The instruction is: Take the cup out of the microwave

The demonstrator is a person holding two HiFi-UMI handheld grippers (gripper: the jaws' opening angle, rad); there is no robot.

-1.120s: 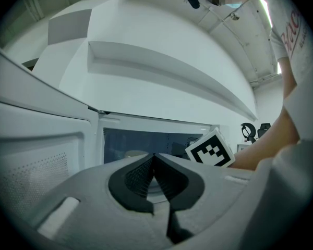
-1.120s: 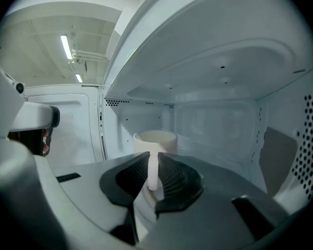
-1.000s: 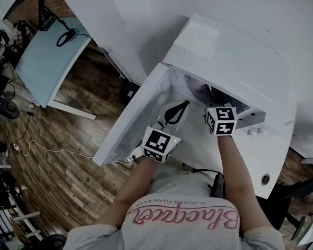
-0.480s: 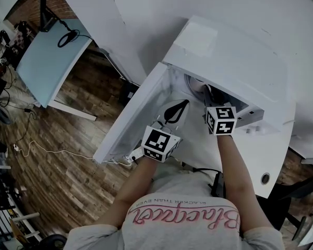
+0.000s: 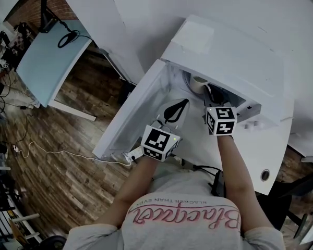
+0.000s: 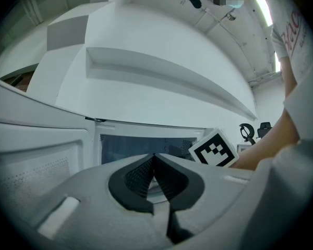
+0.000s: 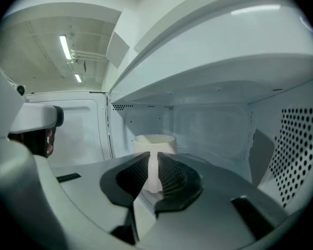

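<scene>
A white cup (image 5: 199, 82) stands just inside the mouth of the white microwave (image 5: 227, 51), whose door (image 5: 135, 113) hangs open to the left. In the right gripper view the cup (image 7: 154, 141) is straight ahead and its handle runs down between the dark pads. My right gripper (image 5: 207, 94) (image 7: 153, 159) is shut on that handle. My left gripper (image 5: 179, 106) (image 6: 154, 158) hovers in front of the opening beside the door, shut and holding nothing. The cup's lower part is hidden behind the right jaws.
The microwave sits on a white table (image 5: 271, 155) with a cable hole near its right edge. The cavity's perforated right wall (image 7: 297, 139) and back wall are close around the cup. Wooden floor (image 5: 68, 155) and a pale blue desk (image 5: 47, 61) lie to the left.
The cup's rim now shows at the microwave's mouth, where before it was hidden under the top. Both grippers have barely shifted.
</scene>
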